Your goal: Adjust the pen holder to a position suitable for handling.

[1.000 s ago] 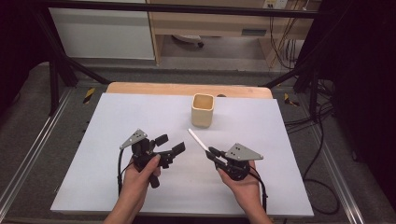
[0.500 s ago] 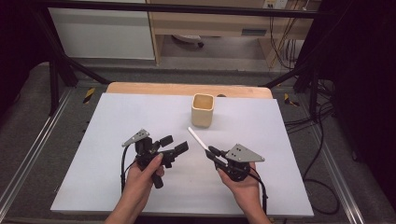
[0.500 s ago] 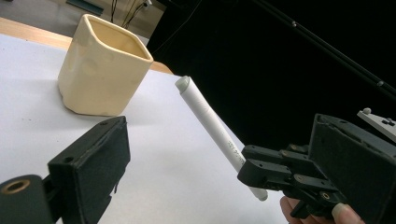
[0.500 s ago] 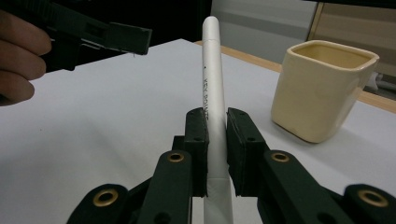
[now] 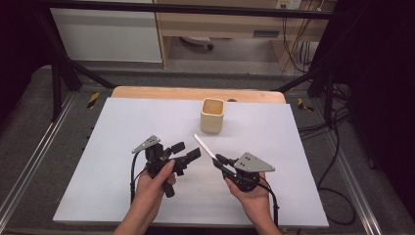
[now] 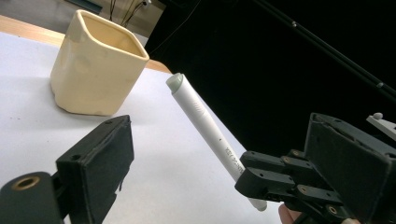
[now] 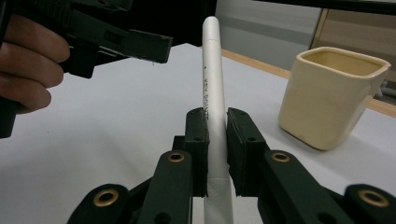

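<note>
White pen (image 5: pixel 203 146): clamped low on its barrel between the jaws of the right gripper (image 5: pixel 219 160), free end slanting up and away toward the cream cup (image 5: pixel 212 115). In the high view the pen's tip stops short of the cup, near it but not touching. In the right gripper view the pen (image 7: pixel 215 116) runs straight up between the two black jaws, which press on it from both sides; small dark print shows along the barrel. The cup (image 7: pixel 332 95) stands upright to the right of the pen in that view, on the white table sheet (image 5: pixel 122 127).

Left gripper (image 5: pixel 187 152): jaws spread wide, nothing between them. In the left gripper view the two pads stand far apart, and the pen (image 6: pixel 208 129) shows in the gap beyond them, well clear of either pad, with the right gripper (image 6: pixel 254 179) holding its lower end. The cup (image 6: pixel 95 65) sits upright at upper left in that view.

Change against the earlier frames: over the last second the left gripper has edged slightly right, toward the pen, and its grey plate has shifted a little with it. The gap between the two grippers is somewhat smaller than before. The right gripper, the pen and the cup sit where they were; the pen's angle looks unchanged. Both hands stay low over the sheet on the person's side of the table.
</note>
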Demonstrator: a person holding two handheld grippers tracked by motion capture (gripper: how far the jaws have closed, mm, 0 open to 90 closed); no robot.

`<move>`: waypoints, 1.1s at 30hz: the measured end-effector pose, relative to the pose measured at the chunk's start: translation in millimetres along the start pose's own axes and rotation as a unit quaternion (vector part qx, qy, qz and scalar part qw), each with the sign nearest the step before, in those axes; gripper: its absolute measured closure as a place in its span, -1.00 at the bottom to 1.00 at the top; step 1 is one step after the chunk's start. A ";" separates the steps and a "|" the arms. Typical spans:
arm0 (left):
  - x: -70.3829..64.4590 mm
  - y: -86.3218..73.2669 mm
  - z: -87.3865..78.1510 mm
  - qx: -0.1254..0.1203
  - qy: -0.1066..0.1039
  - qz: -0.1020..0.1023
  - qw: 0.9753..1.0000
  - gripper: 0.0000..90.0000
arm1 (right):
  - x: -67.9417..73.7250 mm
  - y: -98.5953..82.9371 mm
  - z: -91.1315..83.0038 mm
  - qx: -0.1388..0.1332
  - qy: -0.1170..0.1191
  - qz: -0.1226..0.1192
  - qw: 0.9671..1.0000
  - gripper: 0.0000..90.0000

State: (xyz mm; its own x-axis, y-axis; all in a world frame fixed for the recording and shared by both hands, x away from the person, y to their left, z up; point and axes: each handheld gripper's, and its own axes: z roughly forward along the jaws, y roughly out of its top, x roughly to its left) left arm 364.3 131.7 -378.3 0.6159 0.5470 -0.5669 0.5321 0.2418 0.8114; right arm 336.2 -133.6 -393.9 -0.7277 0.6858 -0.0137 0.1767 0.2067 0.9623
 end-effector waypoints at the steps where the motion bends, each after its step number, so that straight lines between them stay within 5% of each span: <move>1: -0.4 -0.3 0.6 0.000 0.002 -0.002 1.000 -0.79 | 0.3 0.1 0.0 -0.001 0.001 0.001 1.000 0.75; 25: 1.1 -4.0 9.5 0.006 0.008 -0.016 1.000 -0.50 | 9.7 2.3 0.6 -0.014 0.012 -0.007 1.000 0.75; 33: 2.1 -4.8 11.1 0.006 0.009 -0.013 1.000 -0.26 | 12.3 2.0 1.8 -0.014 0.019 -0.006 1.000 0.75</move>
State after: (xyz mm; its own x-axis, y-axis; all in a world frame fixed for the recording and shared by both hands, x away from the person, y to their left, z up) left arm 369.5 122.8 -384.9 0.5905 0.5556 -0.5854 0.5552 0.2468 0.7943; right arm 328.9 -123.4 -392.6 -0.7547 0.6559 -0.0160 0.1494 0.1954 0.9693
